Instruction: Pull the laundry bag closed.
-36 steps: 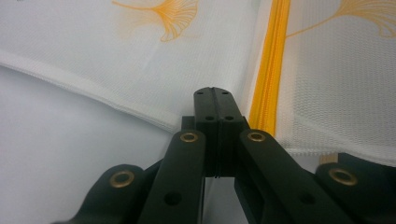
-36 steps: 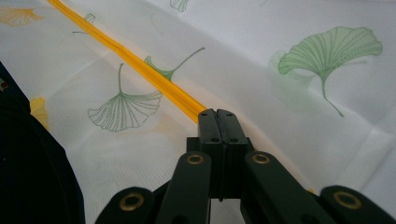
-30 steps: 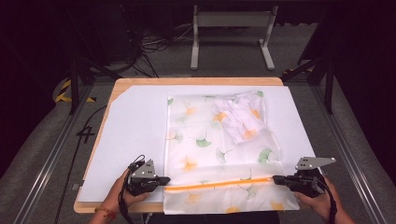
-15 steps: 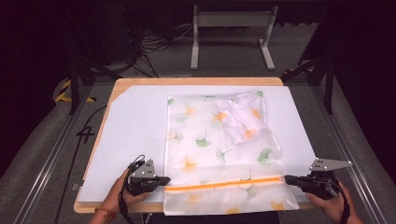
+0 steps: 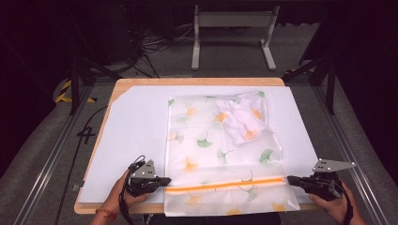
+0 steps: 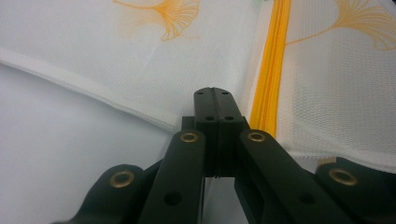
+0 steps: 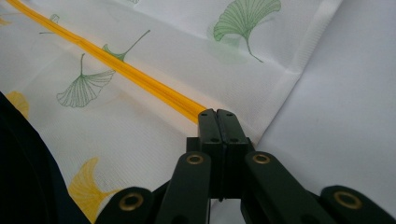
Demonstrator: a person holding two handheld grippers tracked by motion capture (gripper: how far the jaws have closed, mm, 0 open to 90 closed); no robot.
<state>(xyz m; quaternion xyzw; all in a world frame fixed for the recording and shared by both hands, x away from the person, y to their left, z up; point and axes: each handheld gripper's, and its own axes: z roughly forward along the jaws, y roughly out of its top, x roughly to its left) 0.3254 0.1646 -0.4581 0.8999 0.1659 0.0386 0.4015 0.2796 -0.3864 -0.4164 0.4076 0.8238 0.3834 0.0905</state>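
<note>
- A white translucent mesh bag printed with green and orange ginkgo leaves [image 5: 220,150] lies flat on a white sheet [image 5: 136,136] covering a light wooden table [image 5: 197,81], in the centre and lower centre of the high view.
- Its near edge hangs slightly over the table's bottom edge.
- A bright orange zipper [image 5: 225,184] runs across the bag near the bottom of the frame, from left to right.
- A crumpled white cloth with the same leaf print [image 5: 241,119] sits inside the bag toward its upper right corner.
- The left gripper [image 5: 165,180], lower left of the high view, points right at the zipper's left end; in the left gripper view its black jaws are pressed together at the bag's edge just beside the zipper, and whether fabric is caught between them cannot be told.
- The right gripper [image 5: 290,178], lower right, points left at the zipper's right end; in the right gripper view its jaws meet right at the tip of the orange zipper, seemingly pinching the zipper's end.
- A hand [image 5: 115,201] holds each gripper from the bottom edge.
- Grey floor, cables and a metal stand [image 5: 232,33] fill the top.
</note>
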